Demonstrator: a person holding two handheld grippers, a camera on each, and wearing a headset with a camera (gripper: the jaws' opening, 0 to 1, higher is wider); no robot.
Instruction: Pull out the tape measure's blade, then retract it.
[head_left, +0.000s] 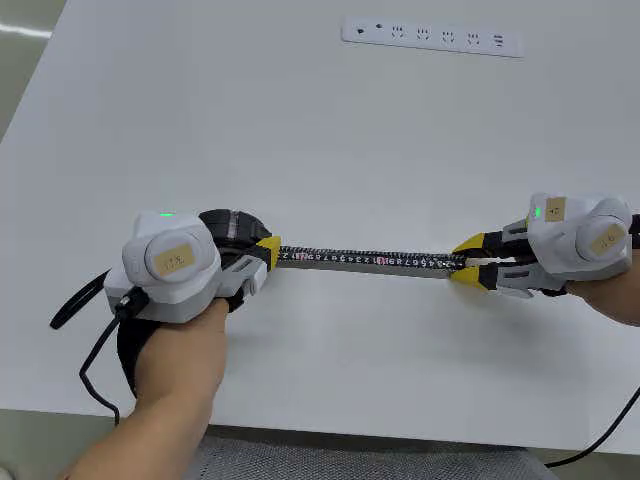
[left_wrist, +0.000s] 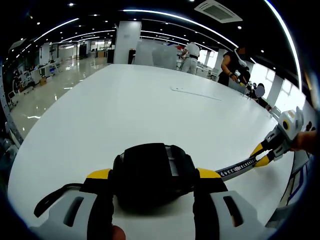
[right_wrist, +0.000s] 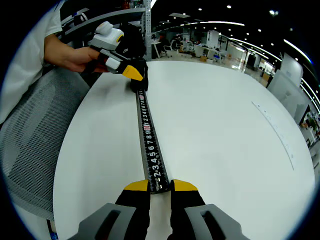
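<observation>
Nearest the viewer, the person's left hand (head_left: 180, 345) grips the left gripper (head_left: 265, 250) at the near left of a white table (head_left: 300, 130). One black strap loop (head_left: 75, 300) lies on the table just left of that hand. The left gripper's two jaws are partly closed and press against both sides of the black case of the single tape measure (head_left: 232, 228), which sits at the near left of the table.

From the case, one blade (head_left: 365, 259) is drawn out to the right. Its long axis runs left to right across the near part of the table, low over the surface, with the printed numbers facing up. The lowest numbers are at the right end. The case is at the left end and the blade's tip points right.

At the right, the right gripper (head_left: 468, 260) has its jaws almost together, pinching the blade's tip between the yellow ends. There are two grippers in all. One white power strip (head_left: 432, 36) lies at the far right of the table, well apart from everything else.
</observation>
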